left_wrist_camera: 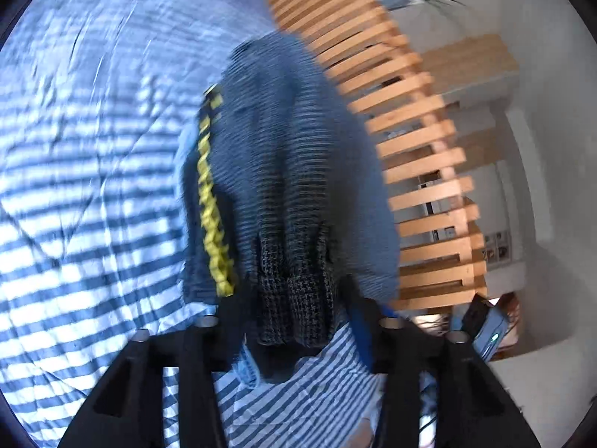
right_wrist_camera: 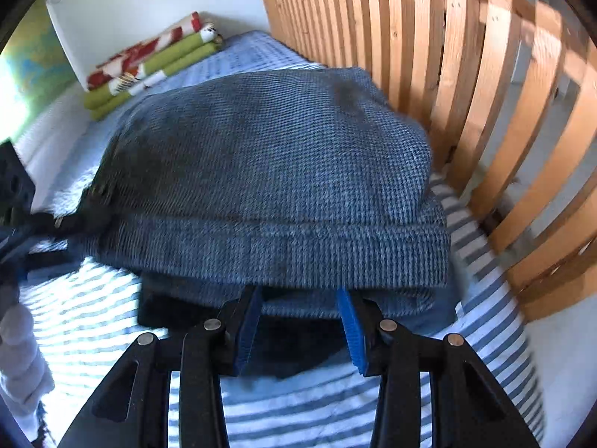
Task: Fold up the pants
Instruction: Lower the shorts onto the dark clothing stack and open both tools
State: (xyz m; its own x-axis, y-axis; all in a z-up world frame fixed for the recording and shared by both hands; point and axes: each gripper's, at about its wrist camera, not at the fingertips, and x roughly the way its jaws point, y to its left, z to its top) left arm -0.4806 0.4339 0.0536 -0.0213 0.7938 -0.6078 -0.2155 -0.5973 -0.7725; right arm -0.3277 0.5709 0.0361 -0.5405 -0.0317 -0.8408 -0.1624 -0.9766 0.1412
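The pants are blue-grey houndstooth and lie in a thick folded heap on the striped bed sheet. My right gripper is open just in front of the fold's near edge, blue pads bare, with nothing between them. In the left wrist view the pants loom close and blurred, with a yellow tape strip along their left edge. A pleated bunch of the fabric sits between the fingers of my left gripper, which stand wide apart. The left-hand pad is hidden by cloth.
A wooden slatted rail runs along the bed's right side, close to the pants. Folded red, white and green blankets lie at the far end of the bed. A pale sleeve shows at the left edge.
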